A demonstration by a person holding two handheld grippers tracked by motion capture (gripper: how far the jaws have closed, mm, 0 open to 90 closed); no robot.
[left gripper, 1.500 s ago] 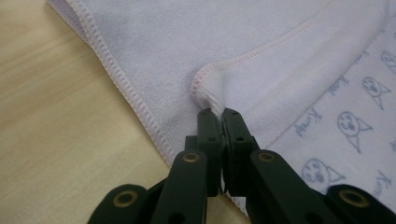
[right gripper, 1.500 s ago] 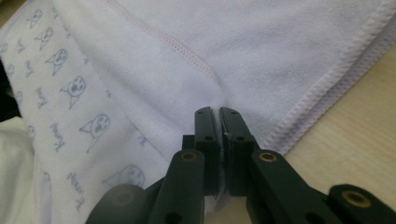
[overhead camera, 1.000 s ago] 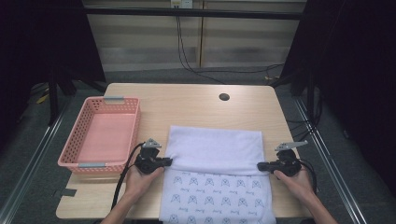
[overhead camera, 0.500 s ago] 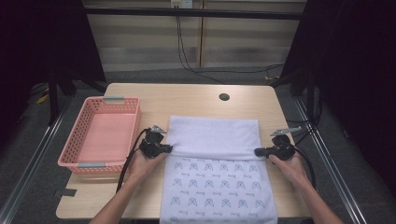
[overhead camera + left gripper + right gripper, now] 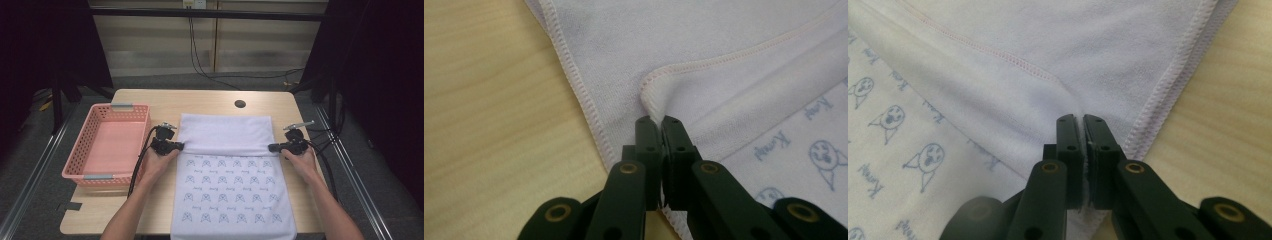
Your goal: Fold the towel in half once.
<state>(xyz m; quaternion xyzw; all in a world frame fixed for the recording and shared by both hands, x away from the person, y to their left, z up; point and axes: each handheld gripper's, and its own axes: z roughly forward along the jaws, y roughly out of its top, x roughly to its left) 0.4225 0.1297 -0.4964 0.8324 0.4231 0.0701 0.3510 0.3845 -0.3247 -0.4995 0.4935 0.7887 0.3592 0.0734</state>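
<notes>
Left gripper [image 5: 659, 120]: your jaws are pressed together on a pinch of the towel [image 5: 227, 175], at the stitched hem where the plain side has been turned over. In the left gripper view the hem curls up into the jaw tips, with the towel's outer edge running alongside and bare wood beyond it.

Right gripper [image 5: 1082, 119]: your jaws are likewise clamped tight on the towel, on a fold of the plain cloth close to the opposite stitched edge. The printed side, with small blue faces and lettering, lies to one side of the jaws; wood lies to the other.

Towel: spread flat on the counter [image 5: 150, 100], roughly at its middle. The far part is folded over, showing a plain pale band; the near part shows the blue print and hangs past the counter's near edge. In the high view your left gripper [image 5: 172, 146] and right gripper [image 5: 280, 147] hold the two ends of the fold line, one at each side edge.

Basket [image 5: 75, 160]: pink, slatted, rectangular, standing on the counter's left side, just beside your left hand [image 5: 157, 162] and apart from the towel.

Hole [image 5: 240, 104]: small, dark and round, in the counter beyond the towel's far edge.
</notes>
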